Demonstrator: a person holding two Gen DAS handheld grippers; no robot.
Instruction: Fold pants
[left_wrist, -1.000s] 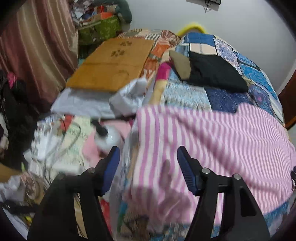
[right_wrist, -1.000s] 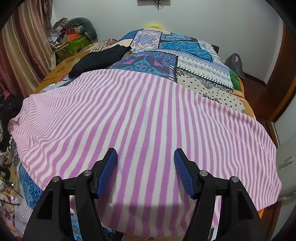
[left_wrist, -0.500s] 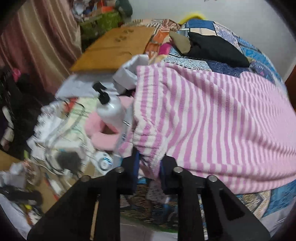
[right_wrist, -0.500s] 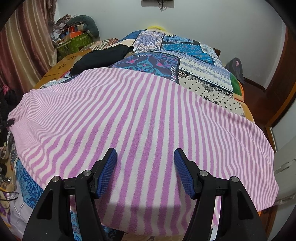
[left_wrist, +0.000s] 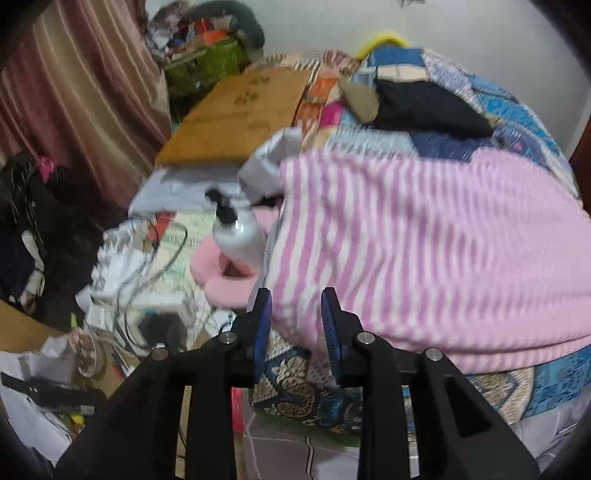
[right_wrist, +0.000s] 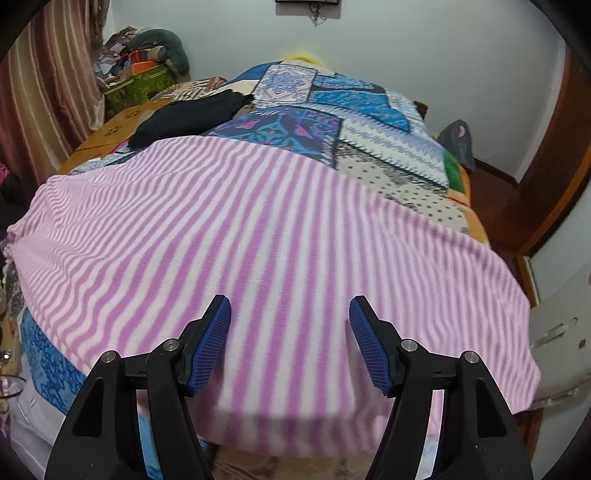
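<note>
The pink and white striped pants (right_wrist: 258, 236) lie spread across the patchwork bed (right_wrist: 369, 122). In the left wrist view the pants (left_wrist: 424, 243) cover the right half, and their left corner hangs at the bed's edge. My left gripper (left_wrist: 295, 317) has its jaws narrowly apart with that corner between them; the fabric there looks pulled up, but the image is blurred. My right gripper (right_wrist: 290, 336) is wide open, low over the near middle of the pants, holding nothing.
A black garment (left_wrist: 424, 103) lies further up the bed. A wooden board (left_wrist: 236, 118) rests on the left side. Beside the bed stand a white pump bottle (left_wrist: 236, 236), a pink cushion (left_wrist: 225, 273), cables and clutter. A curtain (left_wrist: 74, 92) hangs left.
My left gripper closed on the pants' left corner half a second ago; its jaws now stand slightly wider and it has pulled back a little. The right gripper stayed open over the pants.
</note>
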